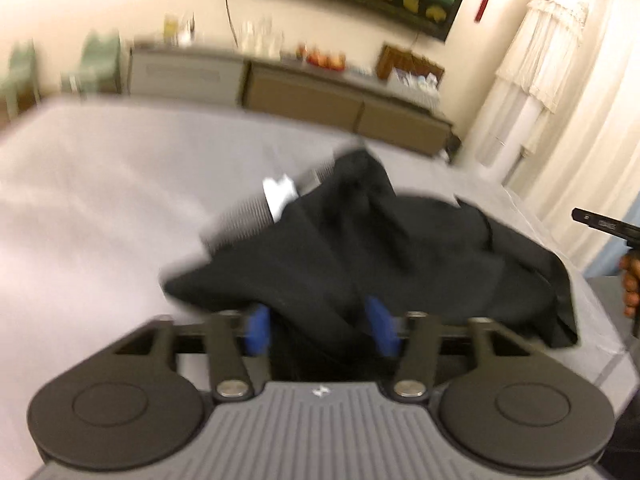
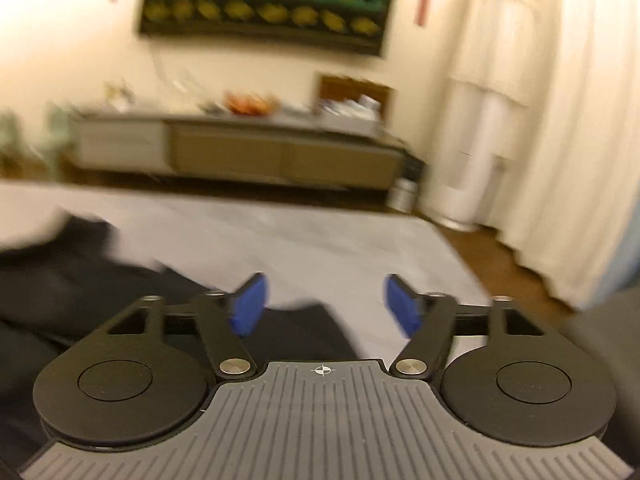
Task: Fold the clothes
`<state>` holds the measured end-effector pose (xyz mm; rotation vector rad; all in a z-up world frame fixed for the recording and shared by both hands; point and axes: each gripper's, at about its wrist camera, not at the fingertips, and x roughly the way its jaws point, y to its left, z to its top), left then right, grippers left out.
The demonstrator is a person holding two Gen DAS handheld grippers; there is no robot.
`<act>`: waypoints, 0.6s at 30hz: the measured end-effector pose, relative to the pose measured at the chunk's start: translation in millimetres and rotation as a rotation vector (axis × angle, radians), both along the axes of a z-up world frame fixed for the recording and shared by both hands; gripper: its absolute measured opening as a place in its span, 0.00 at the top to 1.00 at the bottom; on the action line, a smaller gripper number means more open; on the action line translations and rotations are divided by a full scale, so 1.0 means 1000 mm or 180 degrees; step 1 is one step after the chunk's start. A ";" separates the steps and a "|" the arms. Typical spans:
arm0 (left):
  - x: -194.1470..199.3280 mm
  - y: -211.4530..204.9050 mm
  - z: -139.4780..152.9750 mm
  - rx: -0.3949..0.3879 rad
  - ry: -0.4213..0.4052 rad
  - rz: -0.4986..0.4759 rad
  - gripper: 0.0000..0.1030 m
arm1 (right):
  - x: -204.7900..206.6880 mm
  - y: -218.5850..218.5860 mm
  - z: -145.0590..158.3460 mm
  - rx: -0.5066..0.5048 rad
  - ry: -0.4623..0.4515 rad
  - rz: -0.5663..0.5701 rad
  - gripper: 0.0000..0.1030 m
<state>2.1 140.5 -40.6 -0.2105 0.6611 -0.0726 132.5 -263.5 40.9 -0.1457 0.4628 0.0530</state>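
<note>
A black garment (image 1: 380,248) lies crumpled on the grey bed sheet (image 1: 100,184), with a ribbed grey band (image 1: 248,216) and a white label (image 1: 280,194) showing at its far left. My left gripper (image 1: 320,330) sits at the garment's near edge. Its blue pads (image 1: 256,330) are apart, with loose black cloth bunched between them. In the right wrist view the same garment (image 2: 60,288) spreads to the left and under the tool. My right gripper (image 2: 326,306) stands open above the sheet (image 2: 300,240) with nothing between its blue pads (image 2: 402,308). Both views are blurred.
A long low sideboard (image 1: 300,88) with bottles and fruit runs along the far wall. A tall white lace-covered unit (image 1: 532,80) and curtains (image 2: 580,140) stand at the right. The bed's right edge drops to a wooden floor (image 2: 500,264). A person's hand (image 1: 630,284) shows at the right.
</note>
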 end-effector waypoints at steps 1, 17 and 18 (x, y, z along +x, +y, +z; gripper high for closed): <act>0.010 -0.006 0.006 0.0046 -0.0029 0.0008 0.38 | 0.001 0.009 0.000 0.0030 0.0020 0.0160 0.11; 0.162 -0.078 0.019 0.0978 -0.0036 -0.0878 0.04 | 0.078 0.016 -0.080 -0.0320 0.0772 0.0228 1.00; 0.185 -0.082 0.014 0.0964 0.0017 -0.0854 0.05 | 0.073 0.007 -0.071 -0.0276 0.0685 0.0153 1.00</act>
